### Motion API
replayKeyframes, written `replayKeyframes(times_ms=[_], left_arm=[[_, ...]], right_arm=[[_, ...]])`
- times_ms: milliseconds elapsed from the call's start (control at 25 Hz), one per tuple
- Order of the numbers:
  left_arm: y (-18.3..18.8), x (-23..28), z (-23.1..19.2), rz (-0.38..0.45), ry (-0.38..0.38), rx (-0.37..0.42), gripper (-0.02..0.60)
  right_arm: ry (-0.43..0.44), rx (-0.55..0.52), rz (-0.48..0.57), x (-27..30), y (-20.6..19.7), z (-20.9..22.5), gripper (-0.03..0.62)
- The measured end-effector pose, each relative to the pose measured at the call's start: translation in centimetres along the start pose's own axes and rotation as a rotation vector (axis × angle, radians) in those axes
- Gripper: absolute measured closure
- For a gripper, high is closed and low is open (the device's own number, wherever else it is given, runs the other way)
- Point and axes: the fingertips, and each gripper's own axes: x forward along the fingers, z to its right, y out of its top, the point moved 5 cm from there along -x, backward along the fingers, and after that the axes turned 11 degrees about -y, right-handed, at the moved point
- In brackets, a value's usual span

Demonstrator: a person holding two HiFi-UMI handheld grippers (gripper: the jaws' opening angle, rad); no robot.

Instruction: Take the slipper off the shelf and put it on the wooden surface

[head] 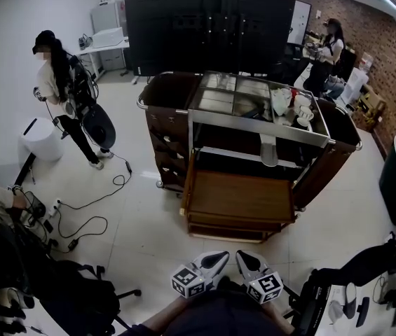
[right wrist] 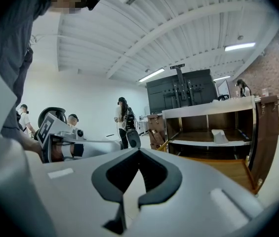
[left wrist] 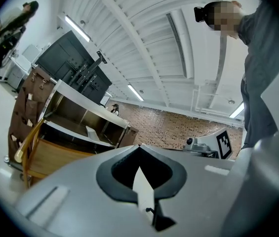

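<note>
White floor (head: pixel 148 208) fills the room, with a brick wall (head: pixel 394 54) on the right and a big black panel (head: pixel 205 26) at the back. Mid-room stands a brown cart (head: pixel 166 117) with a steel top. A person with a backpack (head: pixel 61 93) stands well off to its left, and cables (head: pixel 89 212) trail over the floor near them.

Under the cart's top rail is a pale shelf (head: pixel 226 152), and below that the wooden surface (head: pixel 240 198) juts out toward the camera. A strip of floor lies between it and the grippers.

Both grippers are held low and close to the person's body, side by side and angled inward, pointing at the cart. The left gripper (head: pixel 220 257) has its fingers pressed together on nothing. The right gripper (head: pixel 244 257) is also pinched closed and empty.

The white slipper (head: pixel 268 151) lies flat on the shelf, toward its right end. Its long axis runs front to back, with one rounded end reaching the shelf's front edge.
</note>
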Motion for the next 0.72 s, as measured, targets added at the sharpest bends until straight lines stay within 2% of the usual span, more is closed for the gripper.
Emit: replayKeyframes(times_ms=[160, 320, 640, 720], left_arm=[[0.3, -0.4, -0.1, 0.02, 0.001, -0.003, 0.566], [0.0, -0.3, -0.5, 0.019, 0.013, 0.005, 0.566], [0.1, -0.4, -1.9, 0.009, 0.144, 0.045, 0.565], [0.1, -0.2, -2.1, 0.004, 0.162, 0.044, 0.523]], right_arm=[[0.053, 0.048, 0.017, -0.3, 0.1, -0.3, 0.594], [0.033, 0.023, -0.007, -0.2, -0.6, 0.1, 0.594], [0.0, 0.009, 0.005, 0.0, -0.3, 0.9, 0.594], [-0.006, 0.016, 0.001, 0.0, -0.3, 1.2, 0.594]])
